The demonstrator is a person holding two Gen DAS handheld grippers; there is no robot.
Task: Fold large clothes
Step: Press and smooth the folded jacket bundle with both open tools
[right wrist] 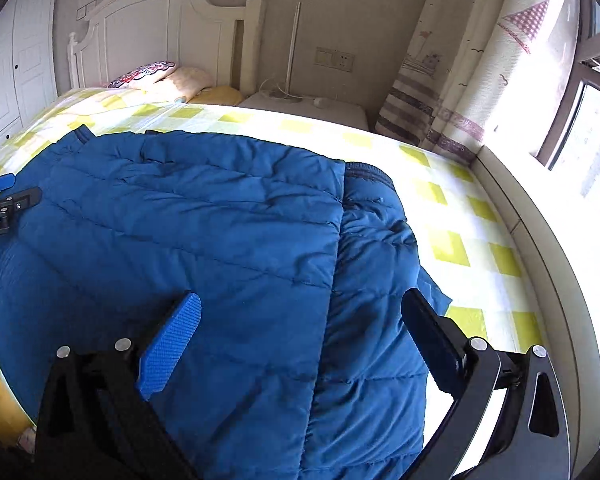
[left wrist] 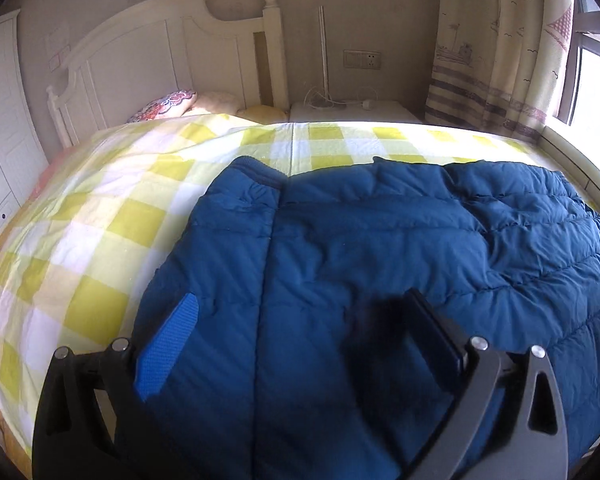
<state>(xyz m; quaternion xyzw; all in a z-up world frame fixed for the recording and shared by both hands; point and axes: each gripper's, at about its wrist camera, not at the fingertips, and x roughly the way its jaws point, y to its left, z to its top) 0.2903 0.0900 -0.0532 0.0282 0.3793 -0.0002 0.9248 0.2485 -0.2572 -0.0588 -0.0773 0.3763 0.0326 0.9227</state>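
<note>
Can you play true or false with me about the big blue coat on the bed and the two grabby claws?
1. The blue puffy jacket lies on a yellow-and-white checked bedspread. True.
2. The right gripper is squeezed shut on the jacket. False: its fingers are spread wide, with the jacket below them, nothing pinched.
3. The left gripper is open too. True.
4. The jacket is red. False: it is blue.
5. Pillows sit at the head of the bed by a white headboard. True.
6. The curtain covers the whole window. False: it hangs to one side, and bright window panes show beside it.
</note>
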